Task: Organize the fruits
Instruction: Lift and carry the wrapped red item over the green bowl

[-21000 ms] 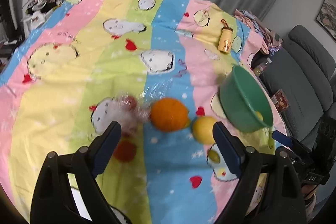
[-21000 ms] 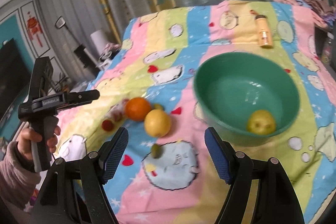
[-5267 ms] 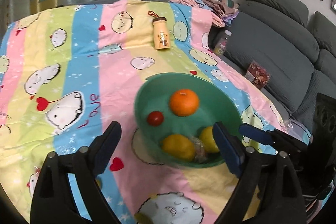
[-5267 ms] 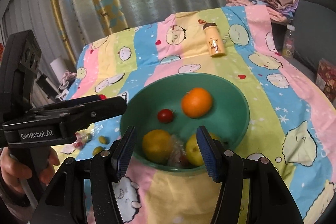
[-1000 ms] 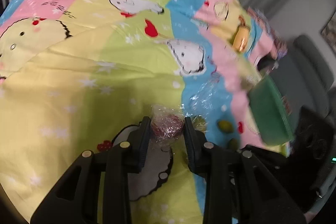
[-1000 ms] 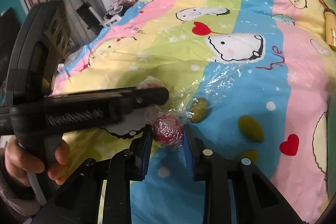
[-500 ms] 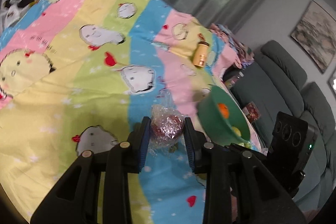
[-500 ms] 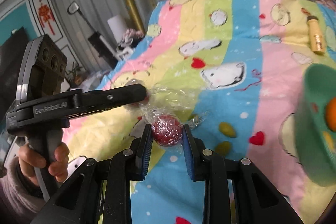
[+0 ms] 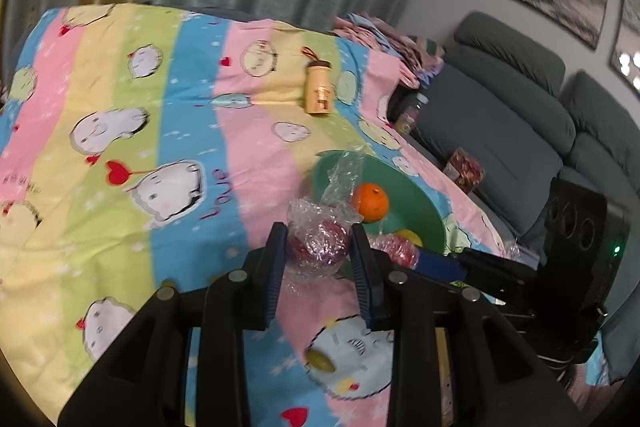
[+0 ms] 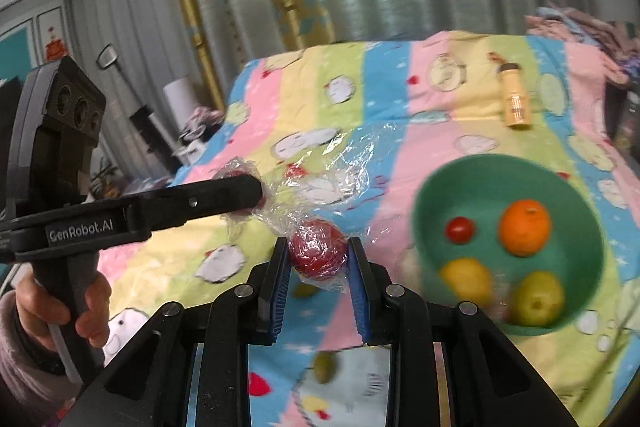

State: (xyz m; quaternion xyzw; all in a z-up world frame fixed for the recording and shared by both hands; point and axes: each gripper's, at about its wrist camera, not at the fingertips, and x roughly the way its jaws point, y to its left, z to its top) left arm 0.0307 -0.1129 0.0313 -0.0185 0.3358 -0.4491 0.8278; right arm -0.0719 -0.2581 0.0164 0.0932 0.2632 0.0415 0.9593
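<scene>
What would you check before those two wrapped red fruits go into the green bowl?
1. Left gripper clamped on its red fruit wrapped in crinkly clear film: ok.
2. Right gripper clamped on the second film-wrapped red fruit: ok.
3. Loose clear film stretched between the two fruits, which might tug when they part: not ok.
4. Round green plastic bowl has bare floor left beside the orange, small red tomato and two yellow fruits: ok.
5. Both fruits are over the bowl: not ok, they hang beside it.
6. Small green fruits on the striped cartoon cloth are collected: not ok.
</scene>
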